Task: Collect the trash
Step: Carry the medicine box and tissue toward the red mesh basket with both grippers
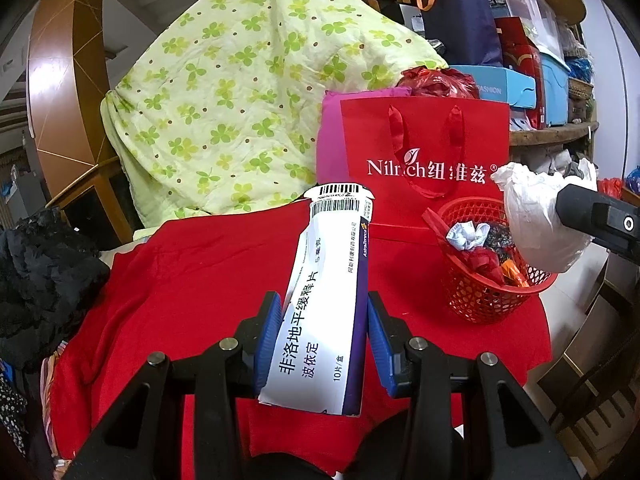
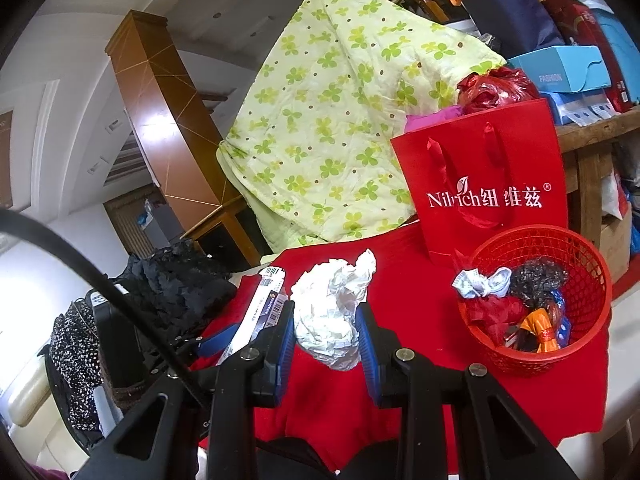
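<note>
The red cloth (image 1: pixel 192 280) over the table lies bare and open across the near and left stretch — room enough for a hand to pass. On the right the red mesh basket (image 2: pixel 560 344) stands open-topped, partly filled with scraps, its mouth clear from above. Just behind it the upright red paper bag (image 2: pixel 492 184) blocks the far side — further left the green flowered quilt (image 1: pixel 240 92) walls off the back.

Both wrist views close, facing red basket (image 1: pixel 494 276), shared
</note>
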Available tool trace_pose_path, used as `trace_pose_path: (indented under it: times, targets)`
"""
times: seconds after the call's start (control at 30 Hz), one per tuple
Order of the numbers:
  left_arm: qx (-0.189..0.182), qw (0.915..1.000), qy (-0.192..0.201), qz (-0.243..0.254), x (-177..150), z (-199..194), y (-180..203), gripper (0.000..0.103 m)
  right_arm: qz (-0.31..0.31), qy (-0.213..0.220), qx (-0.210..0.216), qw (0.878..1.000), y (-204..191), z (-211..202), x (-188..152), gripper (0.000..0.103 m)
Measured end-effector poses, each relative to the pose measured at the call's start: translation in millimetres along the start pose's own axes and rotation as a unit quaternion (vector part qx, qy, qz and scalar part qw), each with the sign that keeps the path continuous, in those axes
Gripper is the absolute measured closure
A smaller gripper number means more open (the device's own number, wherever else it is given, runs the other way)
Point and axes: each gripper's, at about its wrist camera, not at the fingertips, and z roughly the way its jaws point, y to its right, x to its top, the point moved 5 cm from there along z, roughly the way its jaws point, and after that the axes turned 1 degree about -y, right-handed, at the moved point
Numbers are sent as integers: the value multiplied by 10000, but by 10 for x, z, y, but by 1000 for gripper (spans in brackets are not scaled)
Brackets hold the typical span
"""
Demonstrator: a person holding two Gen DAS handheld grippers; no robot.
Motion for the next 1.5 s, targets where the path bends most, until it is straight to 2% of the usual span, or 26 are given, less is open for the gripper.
trace_pose_path:
  times: [1.5]
  targets:
    - [-173,9989,-129,423,56,154,455,58,388,92,-240,9989,431,-212,7,72]
